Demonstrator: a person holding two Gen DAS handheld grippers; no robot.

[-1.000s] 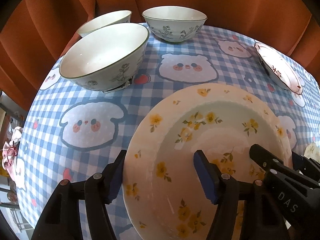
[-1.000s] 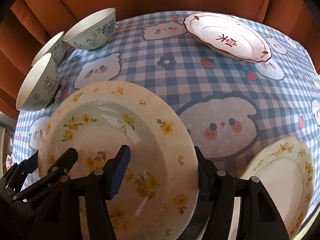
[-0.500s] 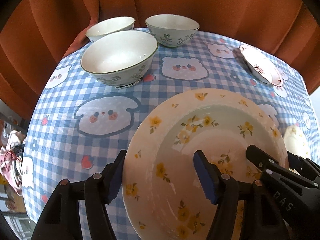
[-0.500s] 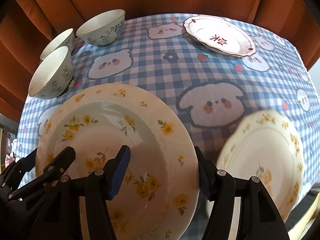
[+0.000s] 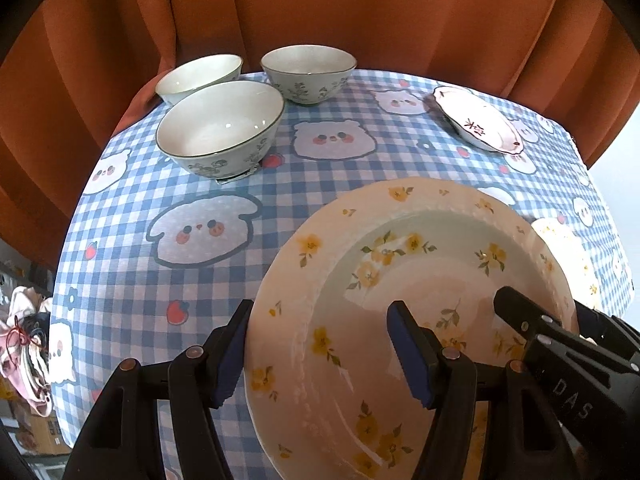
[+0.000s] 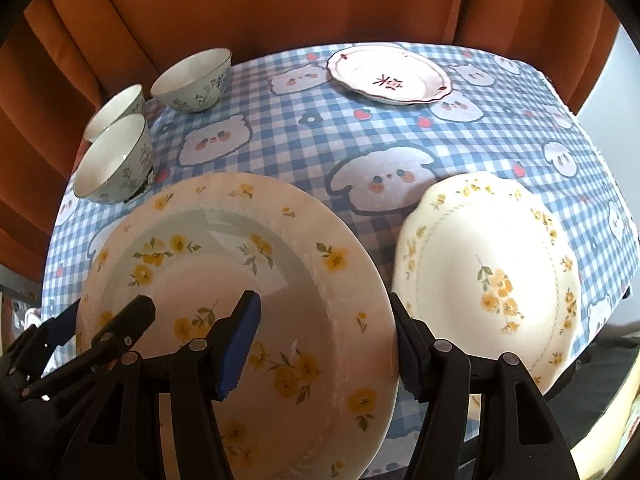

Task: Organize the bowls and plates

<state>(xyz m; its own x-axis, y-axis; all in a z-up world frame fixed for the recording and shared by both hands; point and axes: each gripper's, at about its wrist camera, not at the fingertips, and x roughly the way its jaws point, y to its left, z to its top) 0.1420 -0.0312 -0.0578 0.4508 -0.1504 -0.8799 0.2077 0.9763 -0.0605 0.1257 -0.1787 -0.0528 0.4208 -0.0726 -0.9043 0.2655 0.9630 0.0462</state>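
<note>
A deep cream plate with yellow flowers (image 5: 420,264) (image 6: 224,264) hangs above the checked tablecloth, carried by both grippers. My left gripper (image 5: 320,354) is shut on the plate's left rim, one pad under the edge and one inside the well. My right gripper (image 6: 324,352) is shut on the right rim in the same way. Each gripper's tip shows in the other's view. A scalloped plate with yellow flowers (image 6: 488,272) lies on the table just right of the held one. A red-rimmed plate (image 6: 390,74) lies at the far right. Three green-patterned bowls (image 5: 220,128) (image 5: 200,76) (image 5: 308,72) stand at the far left.
The table (image 5: 280,184) wears a blue checked cloth with cartoon animals. An orange curtain (image 5: 360,12) hangs close behind its far edge. Clutter (image 5: 24,344) lies on the floor past the left edge. Bare cloth lies between the bowls and the red-rimmed plate.
Both grippers have risen and drawn back with the flowered plate between them, so the table looks farther off. The scalloped flowered plate has come fully into the right wrist view.
</note>
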